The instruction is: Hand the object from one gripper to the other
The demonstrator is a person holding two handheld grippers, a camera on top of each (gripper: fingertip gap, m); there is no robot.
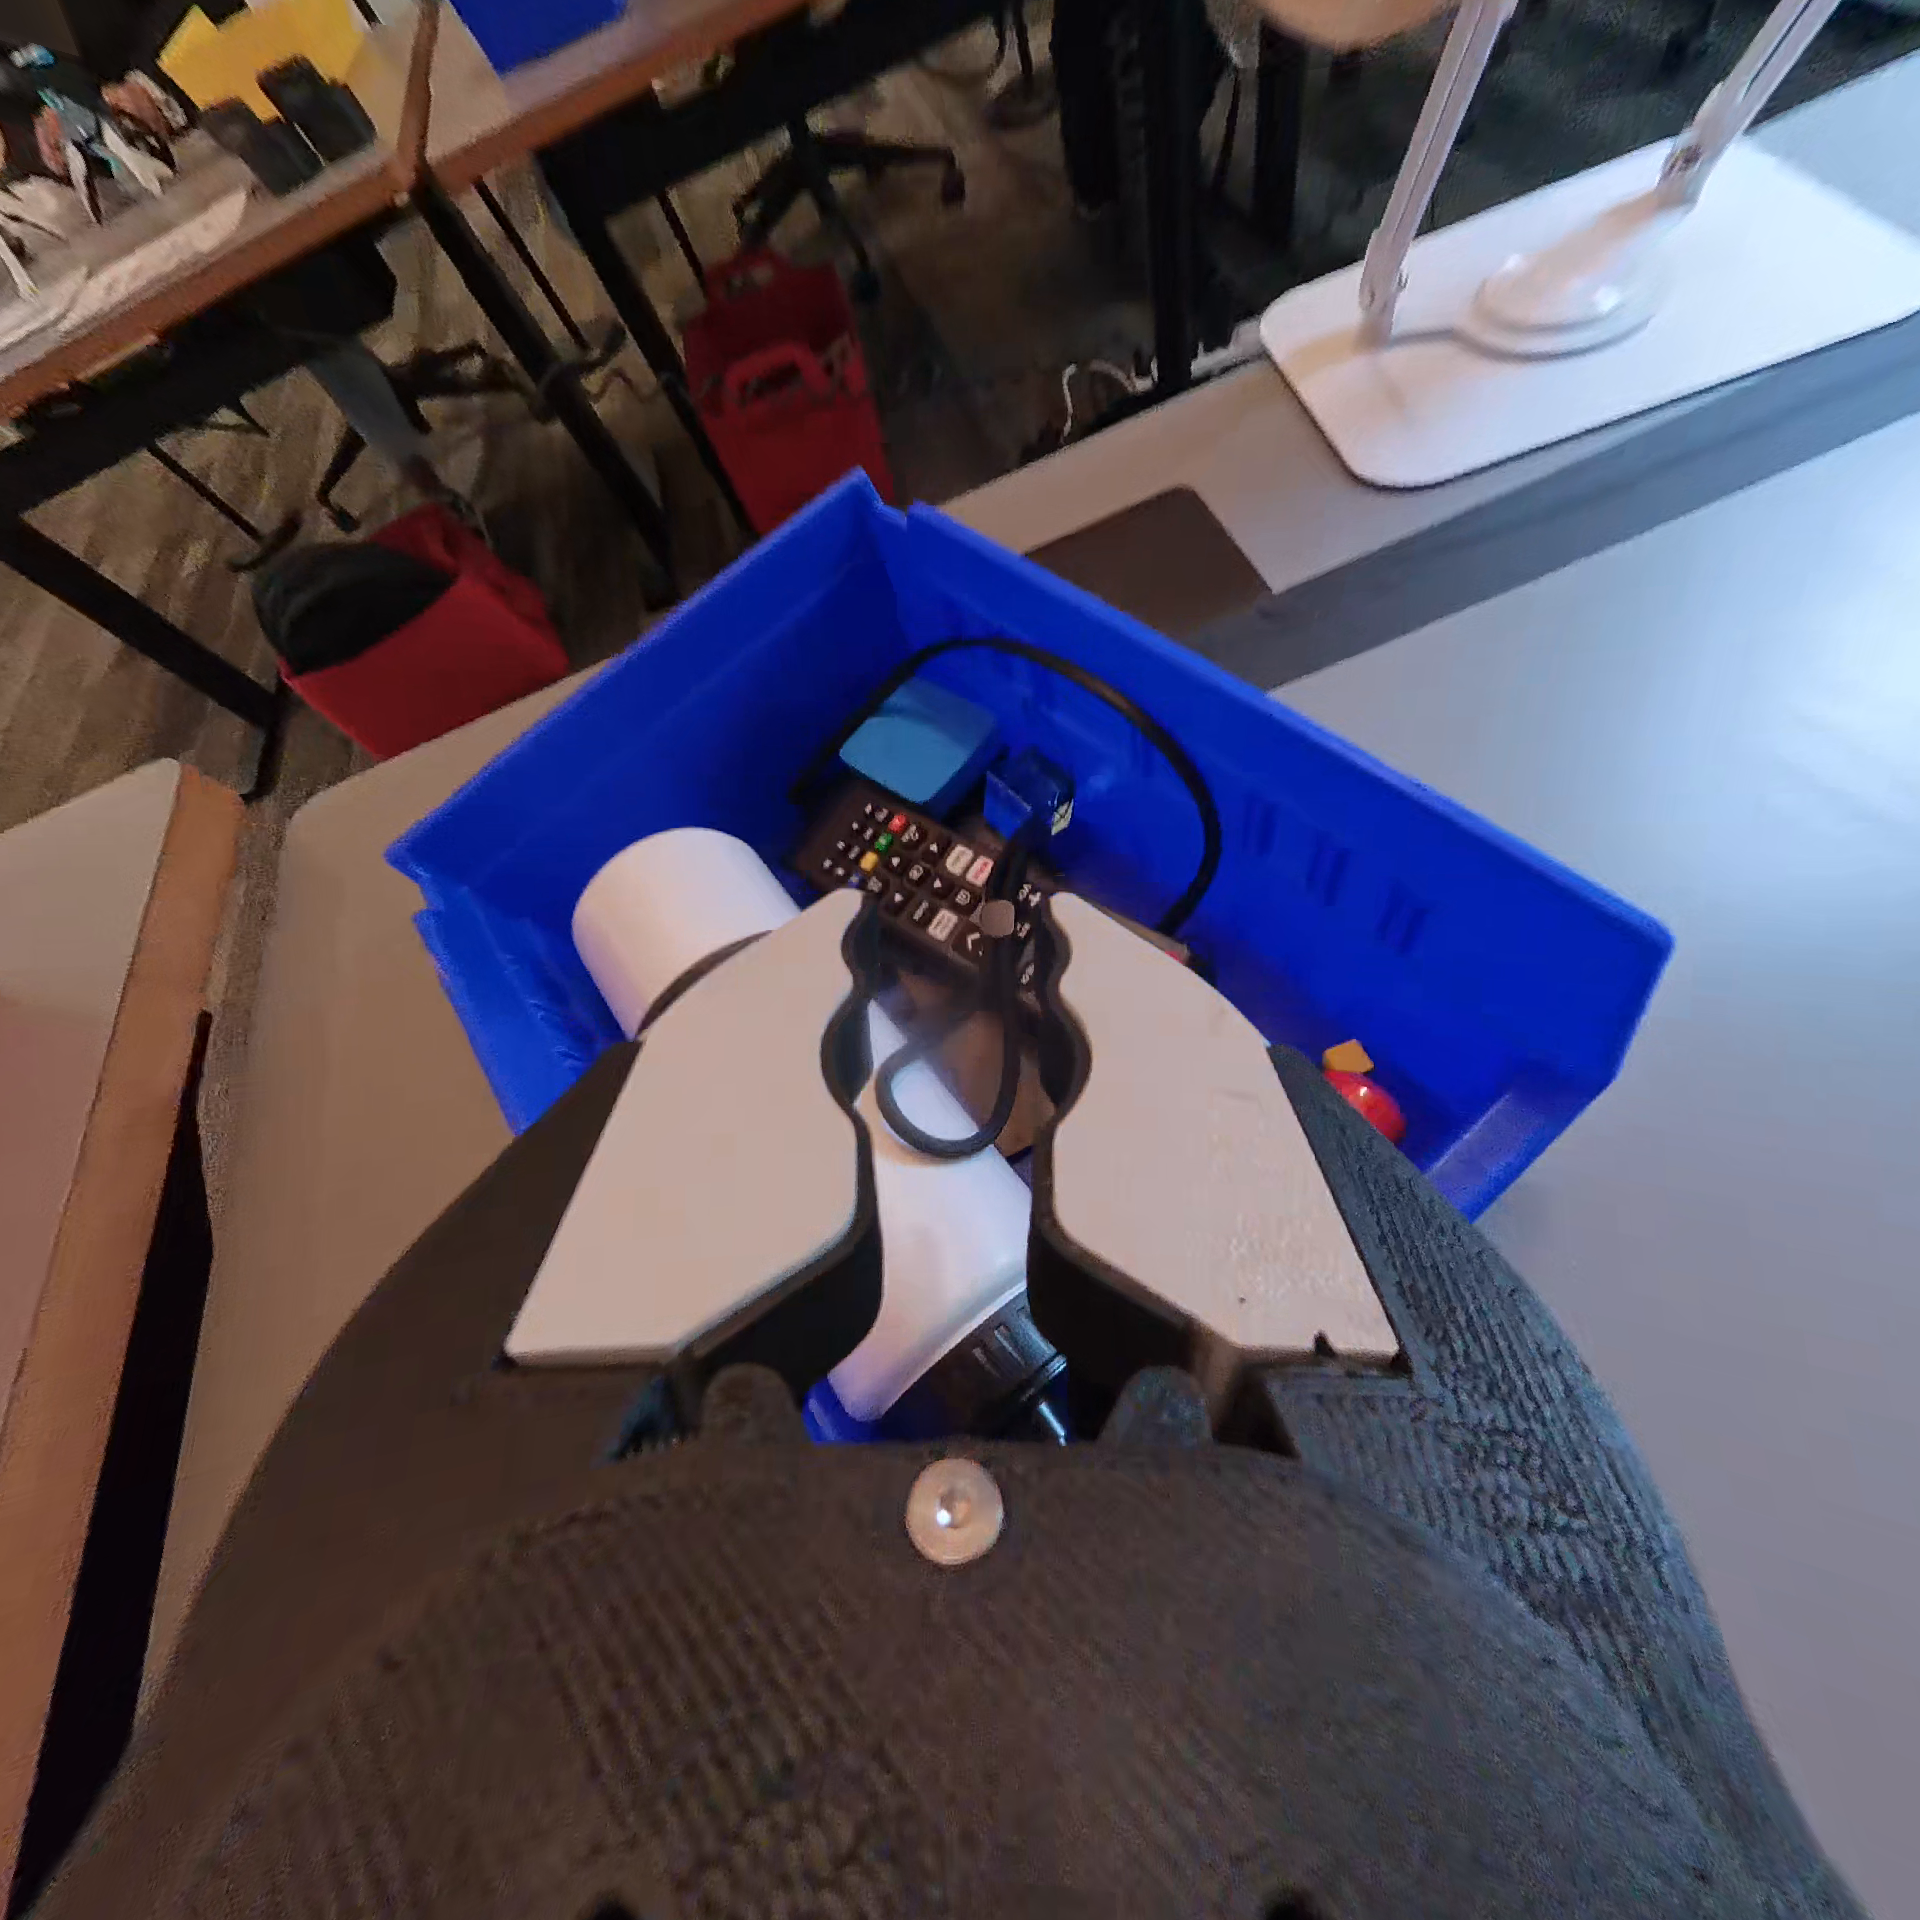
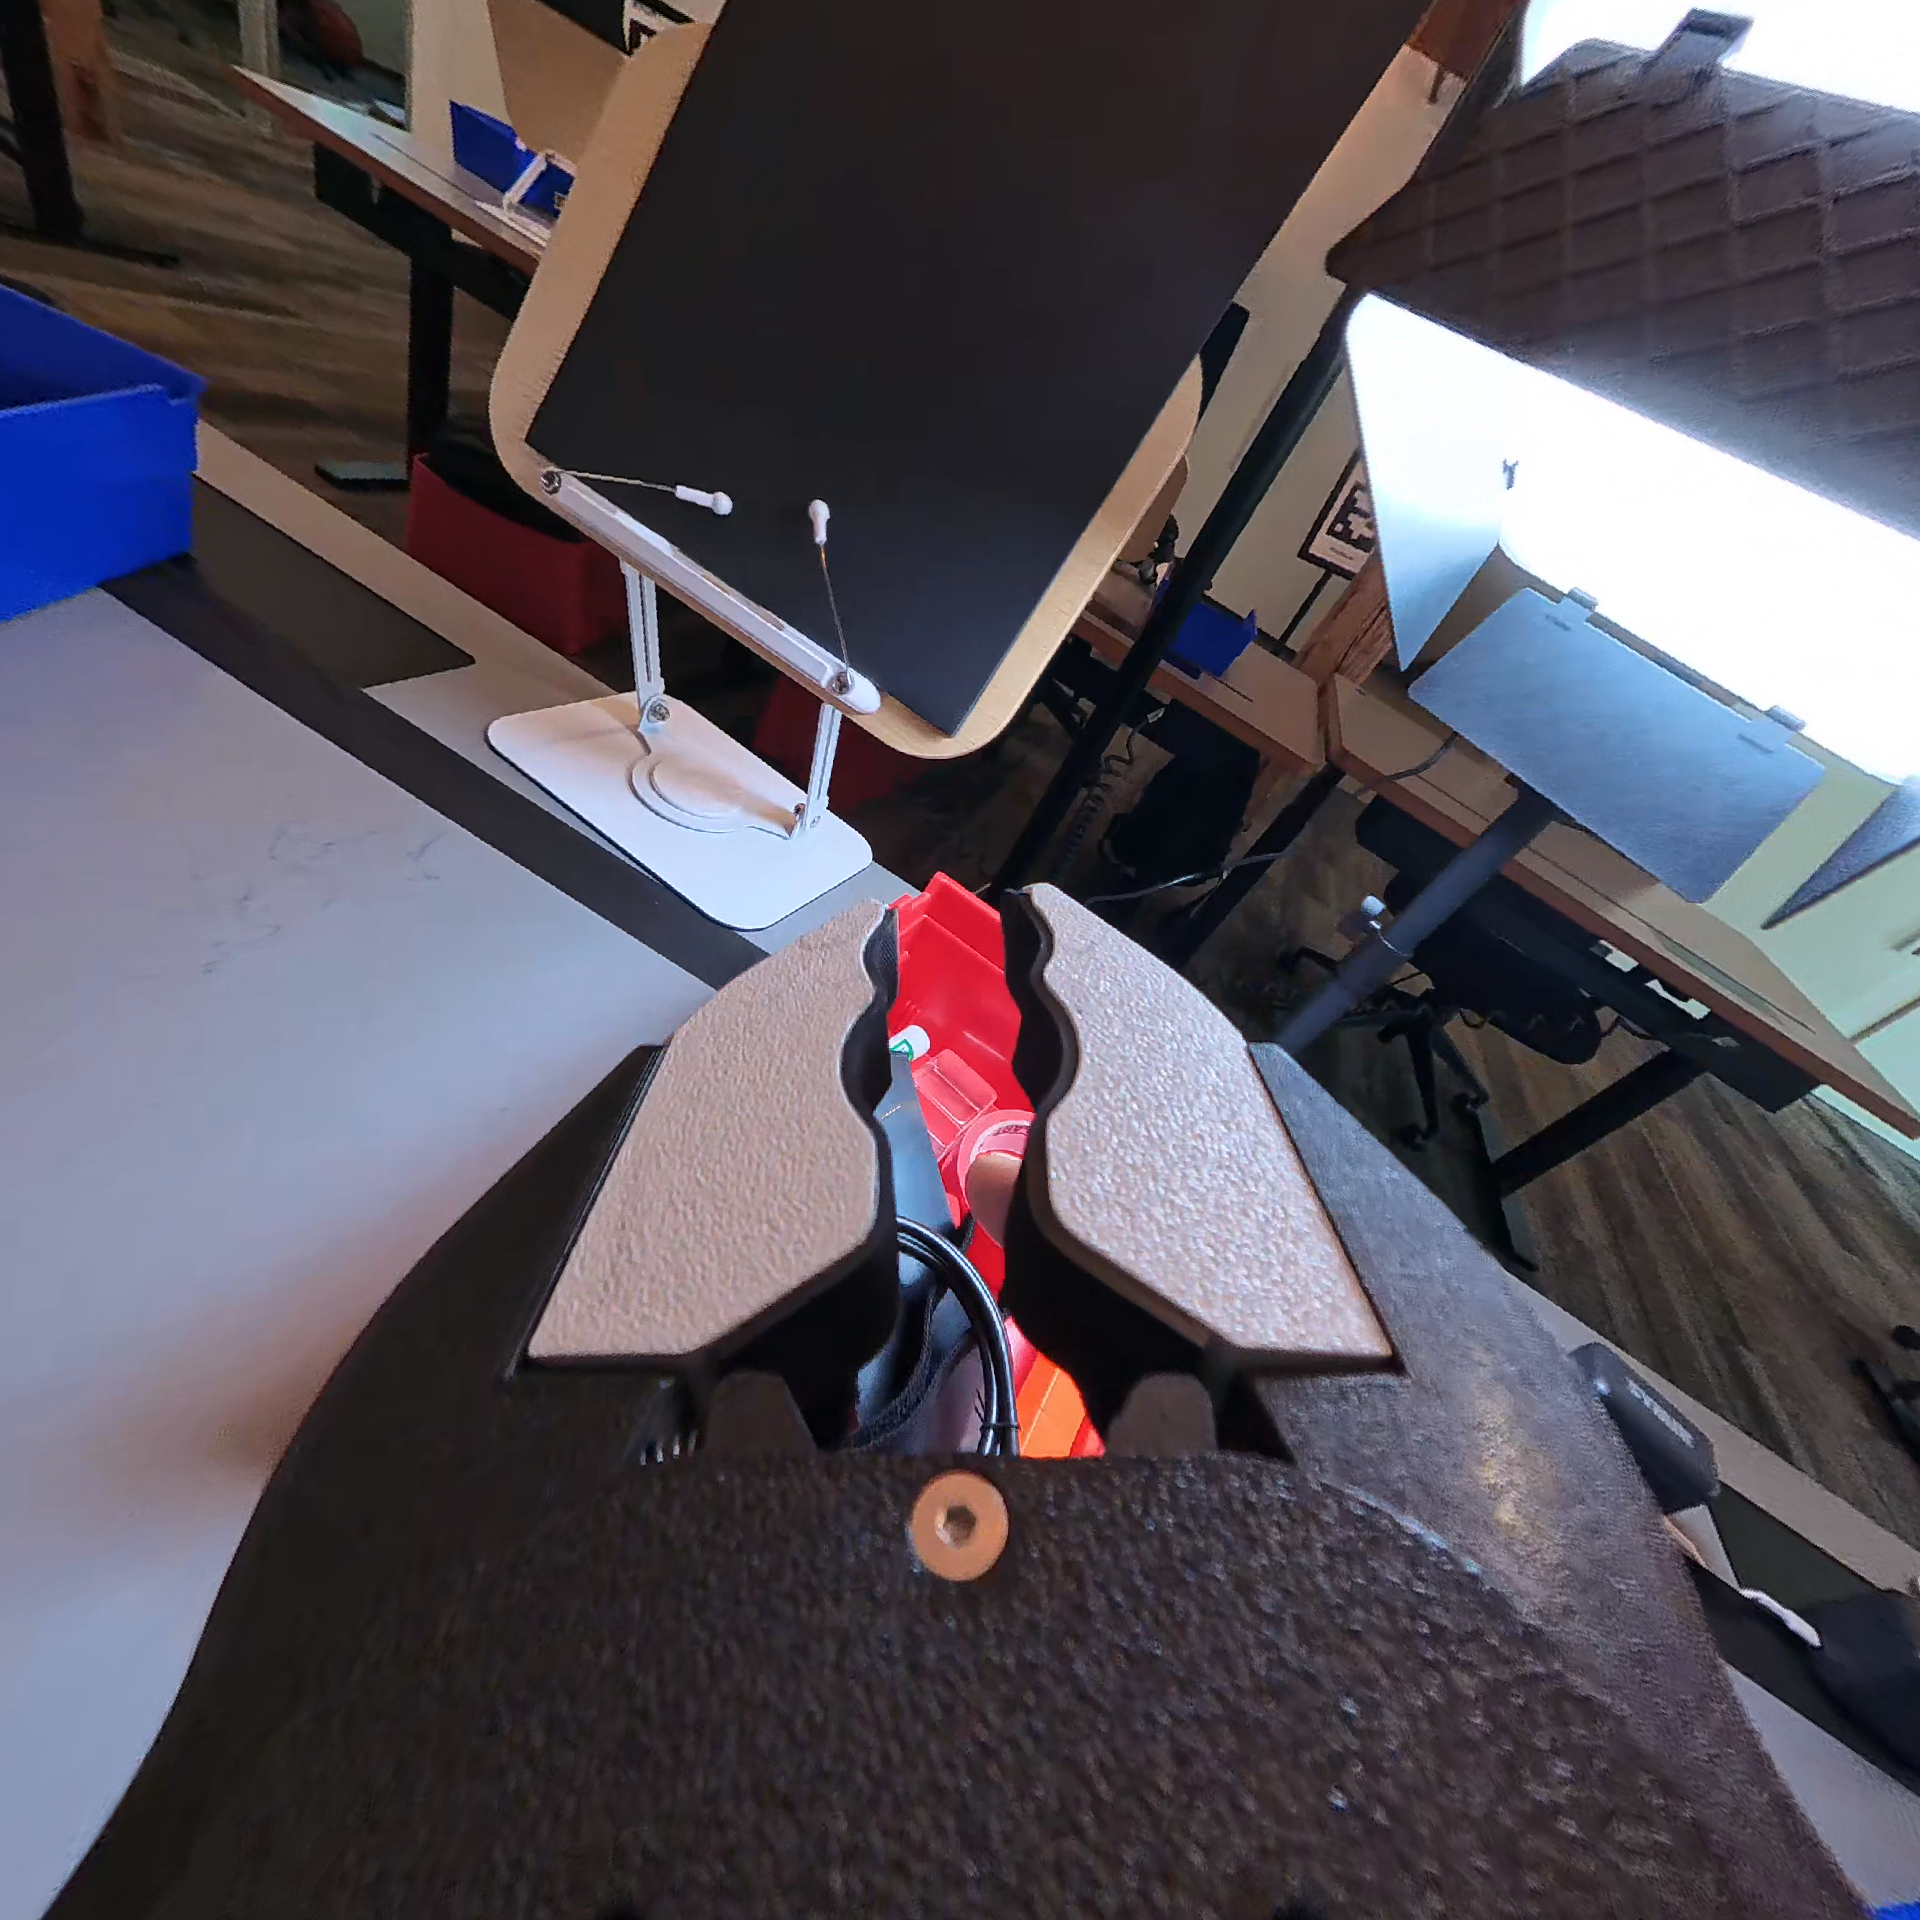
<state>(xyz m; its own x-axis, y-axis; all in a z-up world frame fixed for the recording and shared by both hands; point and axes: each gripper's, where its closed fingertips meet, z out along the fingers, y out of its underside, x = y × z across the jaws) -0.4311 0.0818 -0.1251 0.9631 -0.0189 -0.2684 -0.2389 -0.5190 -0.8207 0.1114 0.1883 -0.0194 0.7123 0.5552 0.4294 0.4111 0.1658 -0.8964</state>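
My left gripper hovers over a blue bin, its jaws apart. In the bin lie a white cylinder, a black remote, a small blue box and a black cable that loops between my fingers; I cannot tell if they touch it. My right gripper hovers over a red bin, jaws apart, nothing clearly held. That bin holds a black cable, a tape roll and an orange item. Neither gripper shows in the other's view.
A white stand carrying a dark board stands at the table's far edge; its base also shows in the left wrist view. The blue bin is at the far left of the right wrist view. Red bags and desks stand beyond.
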